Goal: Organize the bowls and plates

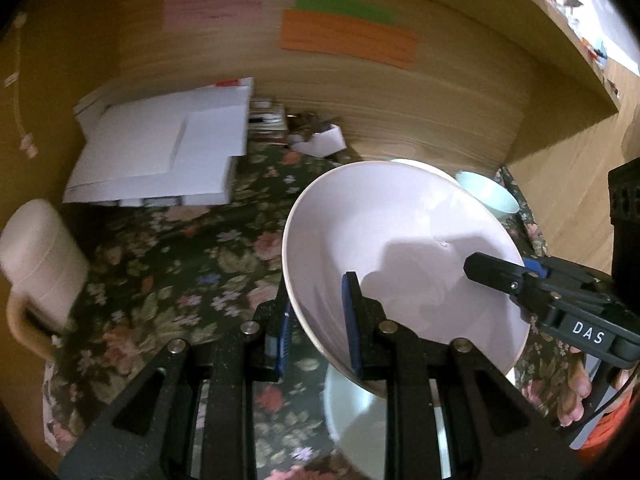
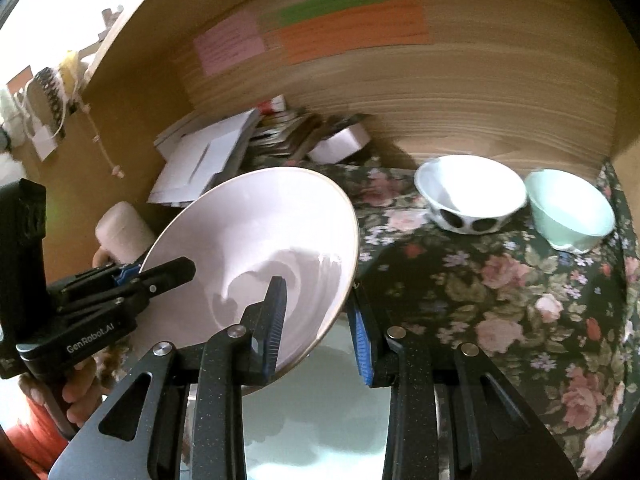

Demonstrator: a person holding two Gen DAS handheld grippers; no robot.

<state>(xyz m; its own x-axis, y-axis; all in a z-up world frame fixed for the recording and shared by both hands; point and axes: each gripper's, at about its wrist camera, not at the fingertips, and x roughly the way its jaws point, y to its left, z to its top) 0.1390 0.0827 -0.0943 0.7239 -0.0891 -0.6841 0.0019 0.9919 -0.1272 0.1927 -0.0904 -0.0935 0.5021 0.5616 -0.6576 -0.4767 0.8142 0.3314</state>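
A wide, shallow pink plate (image 1: 400, 248) of smooth glazed ceramic, round with a thin darker rim, is held tilted in the air over a table covered by a dark cloth (image 1: 168, 272) printed with pink roses and green leaves. The left gripper (image 1: 320, 328) is clenched on the plate's near-left edge, one black finger with a ribbed blue pad (image 1: 352, 328) lying inside the dish and the other under the rim. The right gripper (image 2: 320, 336) grasps the opposite edge in the same way, one blue-padded finger (image 2: 276, 328) inside the plate and its partner outside against the underside. Directly below the raised plate lies a pale, glossy greenish dish (image 2: 320, 400) flat on the cloth; nothing can be seen in it. Farther back on the right of the table stand two deep round bowls, just beside each other: a white bowl (image 2: 472, 196) with dark oval spots around its outer wall, and a plain mint-green bowl (image 2: 568, 208); both show bare interiors. At the left sits a matte cream mug (image 1: 40, 256) with a loop handle, its inside hidden. Behind it is a stack of flat white papers (image 1: 160, 152) and envelopes, then a jumble of small cards and a little white open box (image 1: 320, 140) whose contents are too blurred to tell. The back wall is light wood-grain board carrying pink (image 1: 212, 0), green (image 1: 344, 6) and orange (image 1: 348, 38) paper notes.
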